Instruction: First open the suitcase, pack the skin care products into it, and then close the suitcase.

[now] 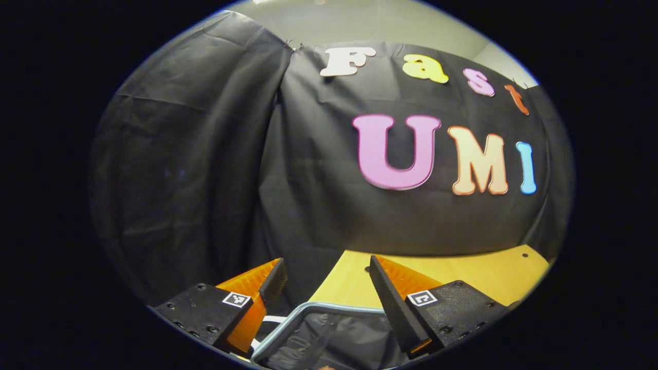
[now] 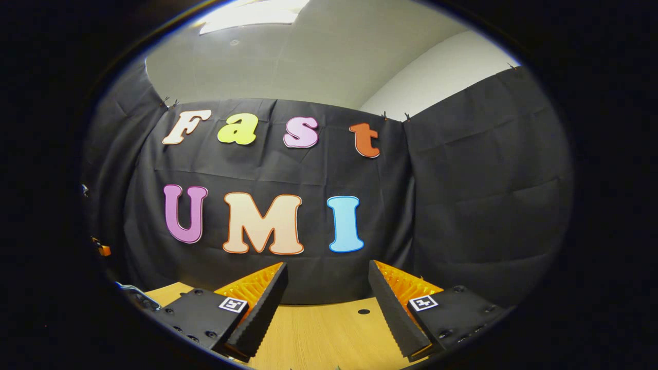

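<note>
Black cloth wall [image 2: 462, 195] behind a wooden table [image 2: 318, 334], pale ceiling [image 2: 318, 61] overhead.

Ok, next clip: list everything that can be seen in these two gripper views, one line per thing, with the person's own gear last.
Light wooden table top: one, pale yellow-brown, below and ahead of both grippers; a small dark hole in it in the right gripper view.
Silver metal frame with dark fabric inside: one, grey rim, low in the left gripper view between the fingers; cannot tell if it is the suitcase.
Black cloth wall: behind the table, in both views.
Pale ceiling with a light panel: one, above the cloth in the right gripper view.
Left gripper: one, open, nothing held.
Right gripper: one, open, nothing held.
</note>
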{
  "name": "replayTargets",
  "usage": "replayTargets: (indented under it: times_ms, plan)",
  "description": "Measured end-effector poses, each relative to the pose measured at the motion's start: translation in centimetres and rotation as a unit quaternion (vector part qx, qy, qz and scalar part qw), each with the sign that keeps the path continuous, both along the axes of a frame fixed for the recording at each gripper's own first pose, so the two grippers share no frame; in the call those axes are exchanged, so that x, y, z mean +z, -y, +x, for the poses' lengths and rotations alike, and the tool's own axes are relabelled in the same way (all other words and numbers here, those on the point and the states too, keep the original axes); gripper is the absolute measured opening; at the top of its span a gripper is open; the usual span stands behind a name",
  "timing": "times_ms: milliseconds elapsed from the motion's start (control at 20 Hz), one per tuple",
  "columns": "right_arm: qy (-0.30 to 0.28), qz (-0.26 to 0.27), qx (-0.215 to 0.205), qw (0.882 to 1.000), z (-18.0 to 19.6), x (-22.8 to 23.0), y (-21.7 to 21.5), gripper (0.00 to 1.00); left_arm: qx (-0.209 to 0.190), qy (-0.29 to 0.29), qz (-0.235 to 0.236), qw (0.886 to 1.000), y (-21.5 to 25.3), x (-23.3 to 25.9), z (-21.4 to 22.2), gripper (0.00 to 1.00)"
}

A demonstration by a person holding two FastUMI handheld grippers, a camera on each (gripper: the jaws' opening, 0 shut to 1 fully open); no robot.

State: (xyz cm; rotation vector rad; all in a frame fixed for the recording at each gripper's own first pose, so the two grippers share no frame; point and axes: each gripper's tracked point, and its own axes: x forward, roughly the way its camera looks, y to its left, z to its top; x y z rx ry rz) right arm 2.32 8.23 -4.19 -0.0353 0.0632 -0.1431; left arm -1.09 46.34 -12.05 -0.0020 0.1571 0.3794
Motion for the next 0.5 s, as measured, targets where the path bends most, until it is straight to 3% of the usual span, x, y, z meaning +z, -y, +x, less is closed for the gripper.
replayTargets:
  times_ms: [300,500]
  plan:
    - [-0.002,0.016,0.019,1.000,-0.5,-0.4,3.0,0.99,-0.013,0.065,0.025,0.997,9.9,5.6,-0.8,0.94]
    - [-0.015,0.027,0.046,0.998,-1.0,-1.8,3.5,0.99,-0.052,0.065,0.046,0.995,17.7,6.1,-1.2,0.94]
